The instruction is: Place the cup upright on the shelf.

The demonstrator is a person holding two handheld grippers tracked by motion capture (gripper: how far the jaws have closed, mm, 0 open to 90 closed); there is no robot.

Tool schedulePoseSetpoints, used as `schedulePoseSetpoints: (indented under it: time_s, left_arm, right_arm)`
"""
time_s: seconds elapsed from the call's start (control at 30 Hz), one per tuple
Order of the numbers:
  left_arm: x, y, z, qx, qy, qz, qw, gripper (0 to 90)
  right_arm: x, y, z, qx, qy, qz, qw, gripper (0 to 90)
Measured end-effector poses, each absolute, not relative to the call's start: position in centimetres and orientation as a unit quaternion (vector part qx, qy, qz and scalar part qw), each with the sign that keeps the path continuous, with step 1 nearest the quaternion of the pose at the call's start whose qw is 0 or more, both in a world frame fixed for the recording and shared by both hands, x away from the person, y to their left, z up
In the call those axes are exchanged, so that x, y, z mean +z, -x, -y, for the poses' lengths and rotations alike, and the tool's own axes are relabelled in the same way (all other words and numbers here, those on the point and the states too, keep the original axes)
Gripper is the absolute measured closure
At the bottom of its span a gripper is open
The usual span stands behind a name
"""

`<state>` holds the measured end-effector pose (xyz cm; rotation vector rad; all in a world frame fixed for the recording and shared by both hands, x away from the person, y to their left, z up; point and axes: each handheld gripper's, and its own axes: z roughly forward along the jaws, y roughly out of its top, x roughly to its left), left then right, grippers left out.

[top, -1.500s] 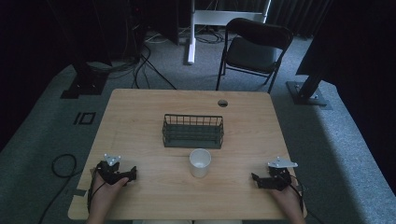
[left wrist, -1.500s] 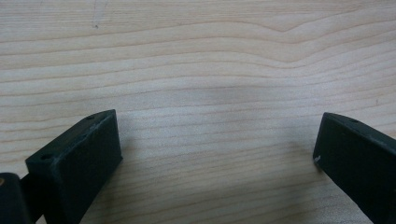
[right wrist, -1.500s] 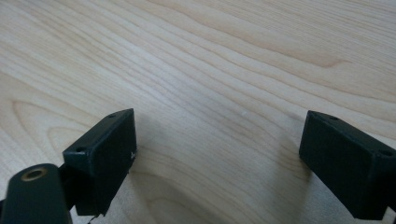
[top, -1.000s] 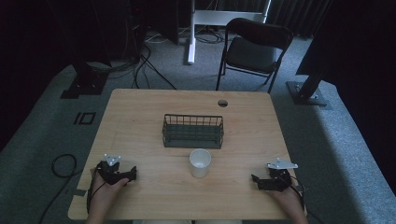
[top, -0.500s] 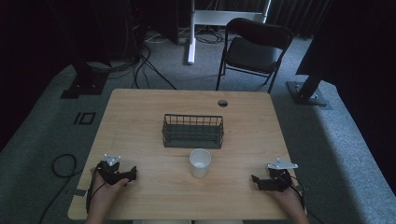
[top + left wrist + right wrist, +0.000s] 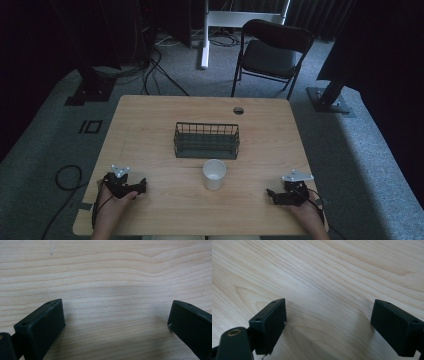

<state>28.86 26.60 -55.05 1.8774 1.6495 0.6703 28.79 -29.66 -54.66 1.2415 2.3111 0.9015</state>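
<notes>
A white paper cup [image 6: 214, 174] stands upright on the wooden table [image 6: 150, 125], just in front of a dark wire basket [image 6: 206, 140]. My left gripper [image 6: 141, 186] rests near the front left corner, held by a hand, its jaws pointing right toward the cup. My right gripper [image 6: 270, 193] rests near the front right corner, jaws pointing left. In the left gripper view the left gripper [image 6: 116, 317] stands open over bare wood. In the right gripper view the right gripper [image 6: 328, 320] is also open, with nothing between its jaws.
A round cable hole [image 6: 238, 110] sits near the table's far edge. Beyond the table stand a black folding chair [image 6: 272, 52] and dark stand bases [image 6: 330, 97] on grey carpet. Cables [image 6: 65, 175] lie on the floor at the left.
</notes>
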Motion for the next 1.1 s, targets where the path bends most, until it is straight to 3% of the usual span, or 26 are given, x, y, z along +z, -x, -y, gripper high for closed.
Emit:
schedulePoseSetpoints:
  time_s: [1.1]
  left_arm:
    - [-55.0,-28.9,-26.6,0.249,-0.698,-0.613,0.274,1.1]
  right_arm:
    - [-52.3,-27.7,25.0,0.385,-0.363,-0.836,0.147,12.0]
